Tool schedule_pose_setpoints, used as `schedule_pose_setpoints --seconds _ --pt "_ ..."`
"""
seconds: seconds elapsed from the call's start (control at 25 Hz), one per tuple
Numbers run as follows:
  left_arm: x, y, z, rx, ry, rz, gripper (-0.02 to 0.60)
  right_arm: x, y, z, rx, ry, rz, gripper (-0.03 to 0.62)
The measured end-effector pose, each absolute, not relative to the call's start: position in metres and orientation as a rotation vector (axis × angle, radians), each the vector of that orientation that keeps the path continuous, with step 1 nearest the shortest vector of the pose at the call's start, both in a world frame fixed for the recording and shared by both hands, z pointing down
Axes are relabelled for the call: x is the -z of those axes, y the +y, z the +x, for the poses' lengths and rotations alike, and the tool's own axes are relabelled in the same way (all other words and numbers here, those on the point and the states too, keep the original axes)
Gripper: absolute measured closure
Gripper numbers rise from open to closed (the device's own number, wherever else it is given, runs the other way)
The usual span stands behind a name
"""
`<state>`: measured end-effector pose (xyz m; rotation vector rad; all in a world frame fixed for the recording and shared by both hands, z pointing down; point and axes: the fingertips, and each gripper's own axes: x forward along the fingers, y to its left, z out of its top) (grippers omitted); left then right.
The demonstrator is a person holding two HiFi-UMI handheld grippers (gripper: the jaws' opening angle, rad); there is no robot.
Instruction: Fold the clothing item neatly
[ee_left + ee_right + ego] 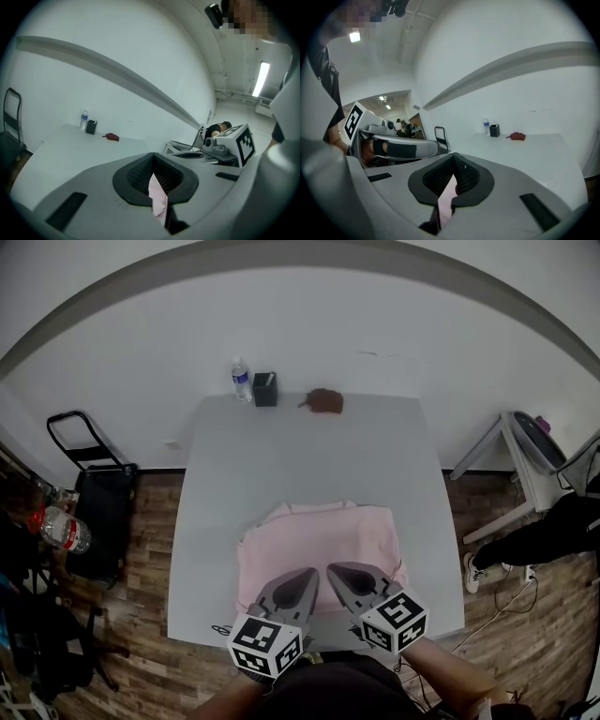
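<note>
A pale pink garment (319, 538) lies partly folded on the near half of the grey table (216, 484). Both grippers hover side by side over its near edge, close to the person's body. My left gripper (303, 577) is shut on a strip of the pink cloth (158, 199), which shows between its dark pads (140, 176). My right gripper (343, 571) is also shut on a pinch of the pink cloth (446, 199). The garment's near hem is hidden under the two grippers.
At the table's far edge stand a water bottle (242, 381), a black box (265, 389) and a small brown-red item (325, 401). A black hand cart (80, 442) is on the floor at left. At right are a white side table (525, 451) and a person's leg (525, 540).
</note>
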<state>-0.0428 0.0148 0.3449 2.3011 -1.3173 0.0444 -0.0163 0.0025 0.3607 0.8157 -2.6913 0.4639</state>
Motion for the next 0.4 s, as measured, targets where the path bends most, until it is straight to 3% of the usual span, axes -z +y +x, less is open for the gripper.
schedule_pose_setpoints --seconds 0.4 --pt "-0.3505 0.0116 -0.0488 -0.060 -1.333 2.289 0.575 -0.3643 0.0003 -0.0216 -0.459 -2.686 0.808 0.580"
